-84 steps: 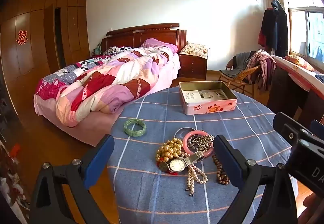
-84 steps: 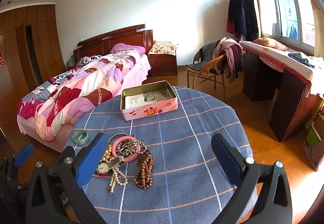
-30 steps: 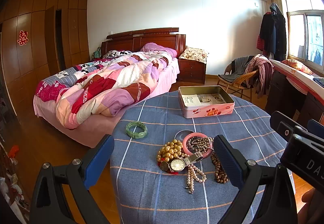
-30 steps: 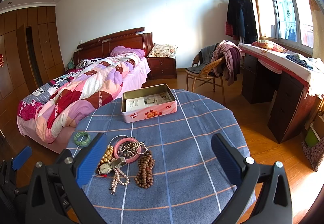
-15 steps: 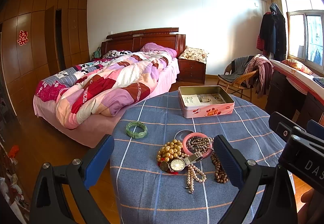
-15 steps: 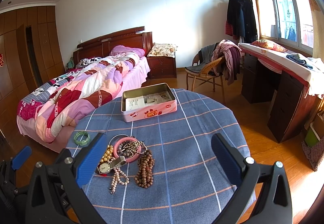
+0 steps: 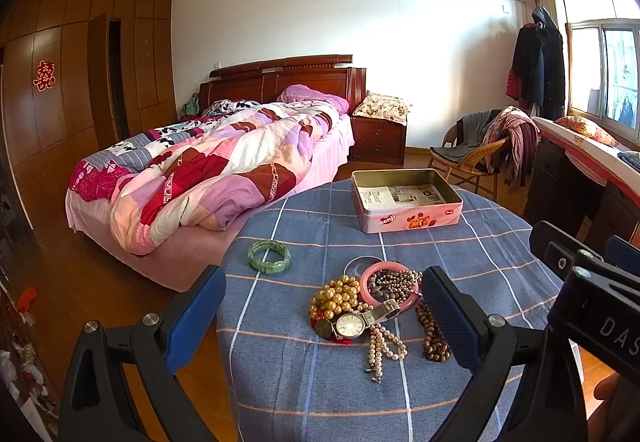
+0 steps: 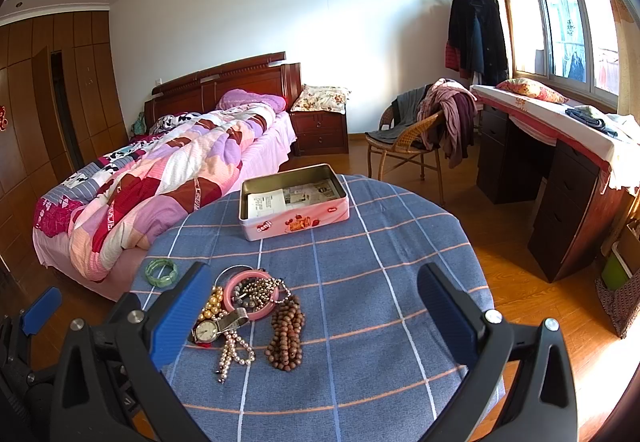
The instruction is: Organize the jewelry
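Hardly anything has shifted in the last half second: both grippers hang where they were, and only against the frame from a few seconds back do they sit slightly differently, with the tin and the jewelry lying a touch lower in the views. Nothing on the round table [image 8: 400, 242] has been touched.

The left gripper [image 7: 324, 322] is spread wide, its blue pads standing either side of the jewelry heap without touching it, and it holds nothing. The right gripper [image 8: 316, 316] is just as wide open and empty, hovering over the near part of the blue checked cloth; in the left view its black body shows at the right edge.

The jewelry lies in a tangle near the table's near-left edge. A pink bangle [image 7: 386, 287] has a dark bead strand [image 7: 394, 280] bunched inside it, with a thin silver ring [image 7: 360, 262] just behind. Gold beads [image 7: 334, 298] are piled against the bangle's left side. A wristwatch [image 7: 351, 325] with a metal band lies face up just in front, resting on something red. A pearl strand [image 7: 380, 346] trails toward the table's near edge, and brown wooden beads [image 8: 286, 334] lie beside it to the right. A green bangle [image 7: 268, 256] sits apart, off to the left near the table's rim.

The open pink tin [image 8: 294, 202] stands at the far side of the table, well apart from the heap, with only printed papers lying flat in its bottom. None of the jewelry is in it.
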### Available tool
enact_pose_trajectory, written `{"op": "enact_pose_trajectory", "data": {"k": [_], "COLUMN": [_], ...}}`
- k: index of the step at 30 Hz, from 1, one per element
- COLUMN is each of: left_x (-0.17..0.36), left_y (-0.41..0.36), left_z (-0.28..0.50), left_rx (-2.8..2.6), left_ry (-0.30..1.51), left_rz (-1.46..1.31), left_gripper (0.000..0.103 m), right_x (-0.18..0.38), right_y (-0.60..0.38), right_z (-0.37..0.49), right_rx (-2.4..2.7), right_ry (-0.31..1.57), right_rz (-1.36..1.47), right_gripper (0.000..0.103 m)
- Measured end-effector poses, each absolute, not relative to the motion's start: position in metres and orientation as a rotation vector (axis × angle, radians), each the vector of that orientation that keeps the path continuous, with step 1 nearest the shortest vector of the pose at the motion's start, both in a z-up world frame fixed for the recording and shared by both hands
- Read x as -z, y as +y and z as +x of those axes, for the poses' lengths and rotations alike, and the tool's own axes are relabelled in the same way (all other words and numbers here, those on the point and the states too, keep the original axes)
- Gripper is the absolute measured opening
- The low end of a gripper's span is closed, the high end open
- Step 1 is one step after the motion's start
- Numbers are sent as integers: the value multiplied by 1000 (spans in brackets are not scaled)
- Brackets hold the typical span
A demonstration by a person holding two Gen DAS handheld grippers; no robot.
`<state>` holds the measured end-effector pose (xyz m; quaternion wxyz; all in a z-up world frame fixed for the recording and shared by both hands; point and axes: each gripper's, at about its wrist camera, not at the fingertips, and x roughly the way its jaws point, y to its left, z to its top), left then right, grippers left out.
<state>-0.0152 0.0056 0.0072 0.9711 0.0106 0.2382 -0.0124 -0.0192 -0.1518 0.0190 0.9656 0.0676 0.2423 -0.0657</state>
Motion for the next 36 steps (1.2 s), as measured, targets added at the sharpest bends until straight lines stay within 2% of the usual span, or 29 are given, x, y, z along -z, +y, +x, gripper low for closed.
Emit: {"op": "enact_pose_trajectory", "data": {"k": [15, 21, 26, 36], "left_x": [9, 36, 71, 77], "left_y": [15, 43, 72, 100], "left_z": [10, 31, 49, 117], "left_rx": [43, 45, -17, -51], "left_ry": [537, 600, 690, 732], "left_rz": [13, 17, 18, -36], "left_gripper": [98, 98, 98, 96], "right_x": [5, 32, 61, 93], "right_y": [-165, -196, -196, -161], "right_z": [4, 13, 27, 56], "right_rx": [171, 172, 95, -76], "right_ry": [545, 586, 695, 811], "right_rz": [131, 187, 177, 87], "right_gripper": [103, 103, 86, 82]}}
